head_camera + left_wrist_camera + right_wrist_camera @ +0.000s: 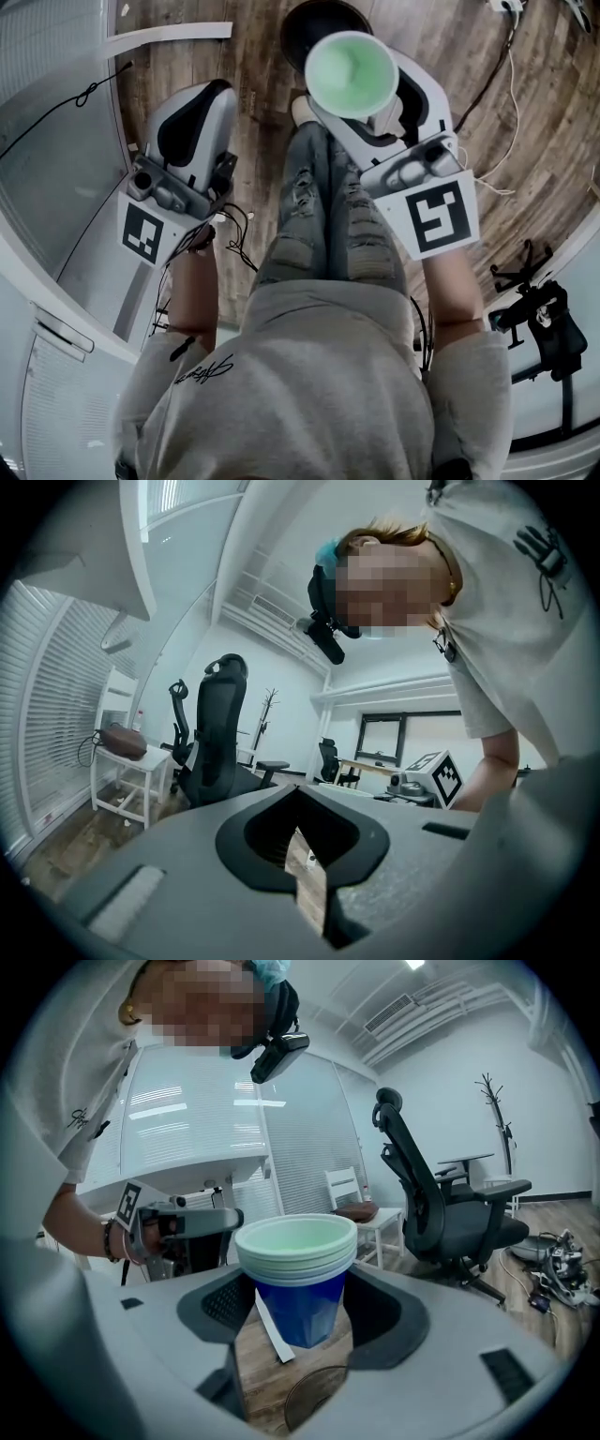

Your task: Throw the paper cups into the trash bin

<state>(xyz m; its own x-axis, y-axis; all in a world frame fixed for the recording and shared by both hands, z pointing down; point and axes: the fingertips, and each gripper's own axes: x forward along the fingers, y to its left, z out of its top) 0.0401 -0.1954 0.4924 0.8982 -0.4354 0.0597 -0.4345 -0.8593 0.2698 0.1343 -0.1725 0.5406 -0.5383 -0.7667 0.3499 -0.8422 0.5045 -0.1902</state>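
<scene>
White left gripper (pixel 208 94): hung left of the knees, over the wooden floor (pixel 187 66); closed to a thin slit at the jaws, with nothing between them.
Left marker cube (pixel 143 234): sat at the rear of that gripper, nearest the body.
Jeans (pixel 319 216): grey and ripped; ran down the middle of the head view, between the two grippers.
Paper cups (pixel 352 73): nested in one stack, blue outside and pale green inside; stood upright, mouth up, clamped at the sides by the right gripper.
Trash bin (pixel 305 28): dark and round; lay on the floor beneath the stack, partly covered by the cups' rim in the head view.
Right gripper (pixel 298 1335): spread at the jaws to the width of the stack and pressed against it on both sides.
Right marker cube (pixel 436 217): sat behind the cups, at the near end of that gripper.
Cable (pixel 511 103): white; trailed over the floor at the right, apart from the bin.
</scene>
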